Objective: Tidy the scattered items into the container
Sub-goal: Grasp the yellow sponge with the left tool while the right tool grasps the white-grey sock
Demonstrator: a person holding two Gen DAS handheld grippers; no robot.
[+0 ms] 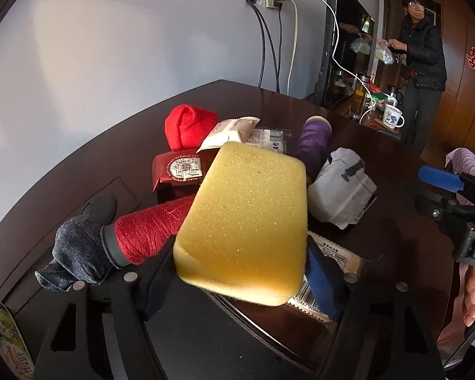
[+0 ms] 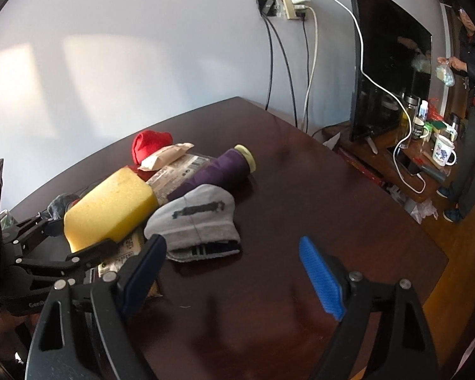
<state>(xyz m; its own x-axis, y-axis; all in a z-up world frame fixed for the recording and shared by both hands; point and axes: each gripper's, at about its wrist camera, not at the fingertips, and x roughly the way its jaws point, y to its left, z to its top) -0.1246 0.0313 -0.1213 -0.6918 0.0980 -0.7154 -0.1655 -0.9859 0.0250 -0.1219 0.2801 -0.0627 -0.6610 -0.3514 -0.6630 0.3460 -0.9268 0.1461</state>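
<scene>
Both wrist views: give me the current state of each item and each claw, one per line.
Left claw: shut on yellow sponge.
Yellow sponge: gripped, lifted above the pile.
Right claw: open, holding nothing.
Grey sock: folded, lying on the table.
Purple thread spool: lying on its side.
Red thread spool: lying on its side.
Red sock: rolled up.

A flat black television screen (image 2: 392, 63) is standing on a low wooden cabinet (image 2: 405, 171), with a white ceramic mug (image 2: 443, 155) sitting near it. A white charging cable (image 2: 357, 41) is hanging from a wall socket (image 2: 296, 6). A person in a dark padded jacket (image 1: 422, 53) is standing in the doorway, holding a clear plastic bag (image 1: 383, 54).
</scene>
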